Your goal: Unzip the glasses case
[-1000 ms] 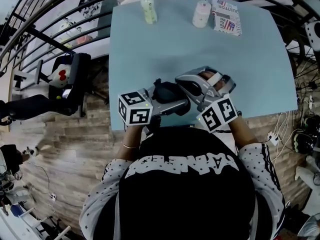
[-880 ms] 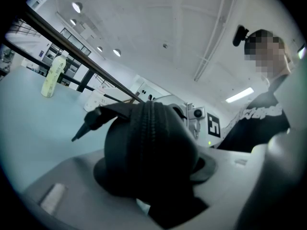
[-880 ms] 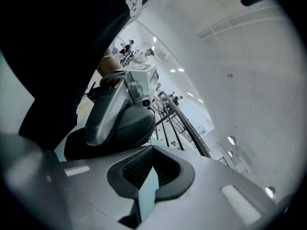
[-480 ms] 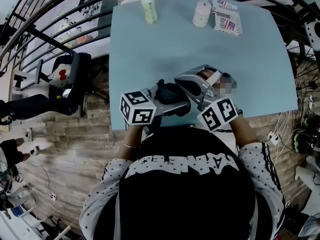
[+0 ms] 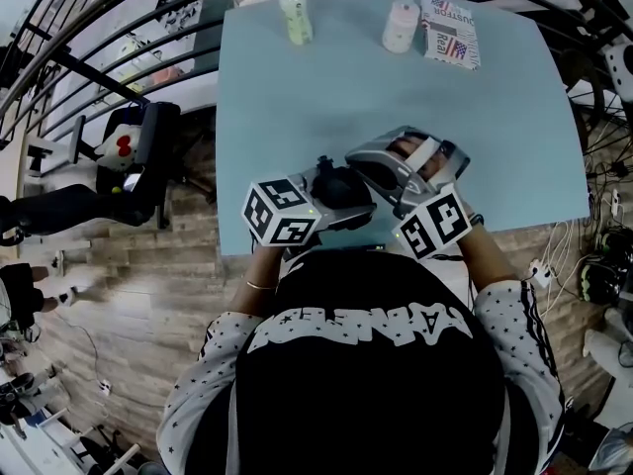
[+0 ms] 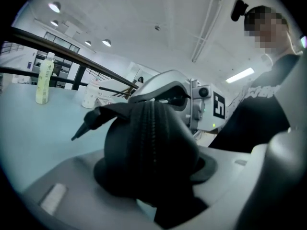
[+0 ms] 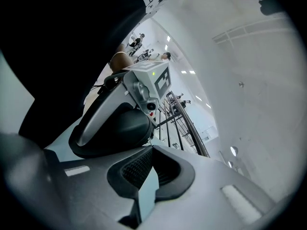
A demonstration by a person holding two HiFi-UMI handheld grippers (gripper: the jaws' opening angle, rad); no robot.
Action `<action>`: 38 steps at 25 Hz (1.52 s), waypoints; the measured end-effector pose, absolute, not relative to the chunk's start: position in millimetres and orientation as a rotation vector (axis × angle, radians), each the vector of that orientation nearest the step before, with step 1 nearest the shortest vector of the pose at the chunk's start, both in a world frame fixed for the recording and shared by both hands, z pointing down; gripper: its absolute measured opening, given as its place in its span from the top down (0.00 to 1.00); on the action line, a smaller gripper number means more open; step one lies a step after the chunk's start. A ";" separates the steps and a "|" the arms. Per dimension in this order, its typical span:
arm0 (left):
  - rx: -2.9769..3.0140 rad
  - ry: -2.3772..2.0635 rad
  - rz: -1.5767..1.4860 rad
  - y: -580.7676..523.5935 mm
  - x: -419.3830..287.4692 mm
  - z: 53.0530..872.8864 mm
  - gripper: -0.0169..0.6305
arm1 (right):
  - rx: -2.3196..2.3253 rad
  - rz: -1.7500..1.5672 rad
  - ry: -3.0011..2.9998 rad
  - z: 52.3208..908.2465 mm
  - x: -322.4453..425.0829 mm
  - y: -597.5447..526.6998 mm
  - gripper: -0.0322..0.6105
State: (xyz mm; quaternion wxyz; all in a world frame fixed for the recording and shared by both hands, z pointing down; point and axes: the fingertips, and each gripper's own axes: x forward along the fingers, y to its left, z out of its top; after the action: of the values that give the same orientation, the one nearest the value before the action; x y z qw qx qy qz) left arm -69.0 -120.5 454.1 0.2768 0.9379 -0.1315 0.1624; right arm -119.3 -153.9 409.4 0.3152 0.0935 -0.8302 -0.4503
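One change: left tool (image 5: 334, 204), clamped on the glasses case (image 6: 149, 143), dips lower. Right tool (image 7: 140, 190) is shut, probably empty; zip (image 6: 151, 123) untouched.

This looks like a large open lab or test hall. A pale blue worktop (image 5: 346, 97) stands on a wood-plank floor (image 5: 148, 305), with black railings (image 6: 72, 55), loose cables (image 5: 598, 181) and strip ceiling lights (image 6: 241, 74).

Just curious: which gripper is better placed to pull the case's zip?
Probably the right gripper: its shut jaws sit beside the black glasses case, which the left gripper clamps steady.
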 end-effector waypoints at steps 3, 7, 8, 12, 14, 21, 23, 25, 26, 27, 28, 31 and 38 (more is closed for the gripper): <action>2.527 -0.357 0.488 -120.9 -67.9 458.1 0.97 | 0.227 -1.214 -2.161 409.7 -119.0 -154.2 0.94; 2.532 -0.359 0.551 -121.3 -66.8 463.8 0.97 | 0.208 -1.245 -2.129 410.7 -119.2 -154.7 0.94; 2.536 -0.361 0.572 -120.7 -67.3 465.5 0.97 | 0.202 -1.253 -2.121 411.1 -119.8 -153.9 0.94; 2.546 -0.371 0.648 -118.2 -69.1 471.2 0.97 | 0.183 -1.285 -2.089 412.3 -121.6 -150.6 0.94; 2.550 -0.377 0.681 -116.9 -69.5 474.6 0.97 | 0.170 -1.302 -2.068 413.9 -122.0 -148.7 0.94; 2.544 -0.390 0.786 -113.9 -70.4 484.6 0.97 | 0.133 -1.378 -1.978 417.4 -124.2 -144.6 0.94; 2.537 -0.396 0.809 -113.0 -70.4 486.4 0.97 | 0.135 -1.388 -1.968 416.8 -124.5 -143.8 0.94; 2.533 -0.402 0.823 -112.5 -70.5 487.7 0.97 | 0.138 -1.399 -1.958 415.9 -125.7 -142.8 0.94; 2.531 -0.405 0.825 -112.5 -70.9 488.2 0.97 | 0.136 -1.407 -1.947 416.1 -126.6 -142.3 0.94; 2.530 -0.409 0.828 -112.7 -71.6 488.8 0.97 | 0.132 -1.415 -1.935 416.6 -127.4 -142.0 0.94; 2.530 -0.414 0.831 -113.1 -72.6 489.5 0.97 | 0.129 -1.423 -1.927 417.1 -128.1 -142.0 0.94; 2.534 -0.424 0.842 -113.2 -75.2 491.3 0.97 | 0.133 -1.410 -1.946 417.9 -130.0 -142.4 0.94; 2.572 -0.470 0.798 -119.5 -80.4 489.5 0.97 | 0.159 -1.369 -2.023 416.2 -133.8 -144.8 0.93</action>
State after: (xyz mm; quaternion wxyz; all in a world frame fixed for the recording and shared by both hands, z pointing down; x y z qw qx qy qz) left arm -80.4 -119.5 489.5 0.2024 0.9214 -0.1684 0.2859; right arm -133.8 -144.8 416.2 0.3401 0.0610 -0.7771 -0.5260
